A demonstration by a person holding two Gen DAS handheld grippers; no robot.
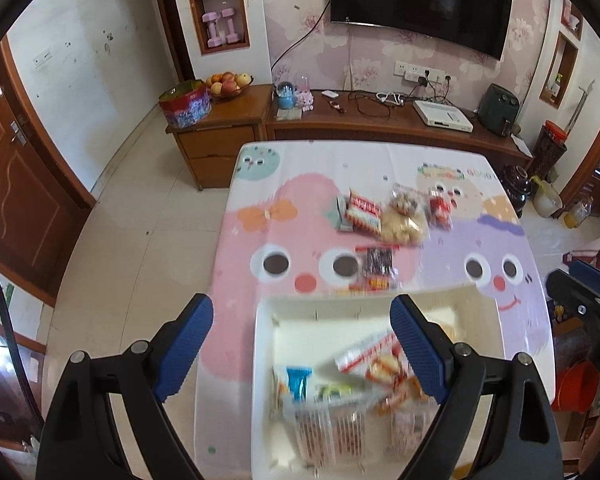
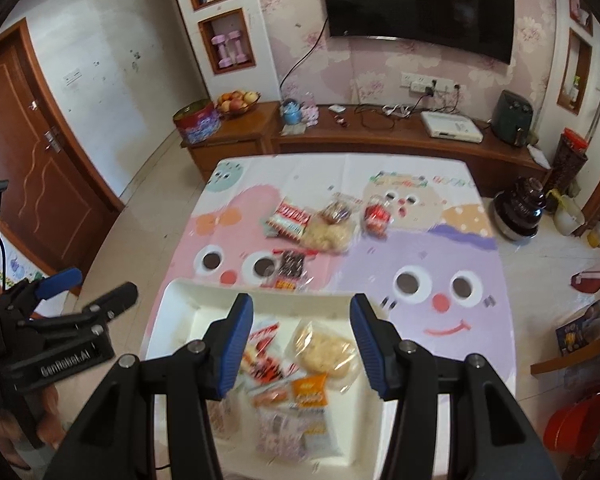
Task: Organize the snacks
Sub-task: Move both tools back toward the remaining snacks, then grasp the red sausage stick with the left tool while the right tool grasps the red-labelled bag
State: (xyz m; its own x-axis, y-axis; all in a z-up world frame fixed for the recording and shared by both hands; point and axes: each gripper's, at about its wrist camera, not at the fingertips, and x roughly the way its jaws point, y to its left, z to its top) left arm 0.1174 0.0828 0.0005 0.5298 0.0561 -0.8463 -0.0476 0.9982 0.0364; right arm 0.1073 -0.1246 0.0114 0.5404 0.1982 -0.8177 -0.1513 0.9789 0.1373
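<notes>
A white tray at the table's near edge holds several snack packets. Beyond it on the cartoon tablecloth lie a dark packet, a red-and-white packet, a clear bag of pale biscuits and a small red packet. My left gripper is open and empty above the tray's left edge. My right gripper is open and empty above the tray, over a biscuit bag.
The table stands before a wooden TV cabinet with a fruit bowl and a tin. Tiled floor lies to the left. An orange bucket and pots stand at the right.
</notes>
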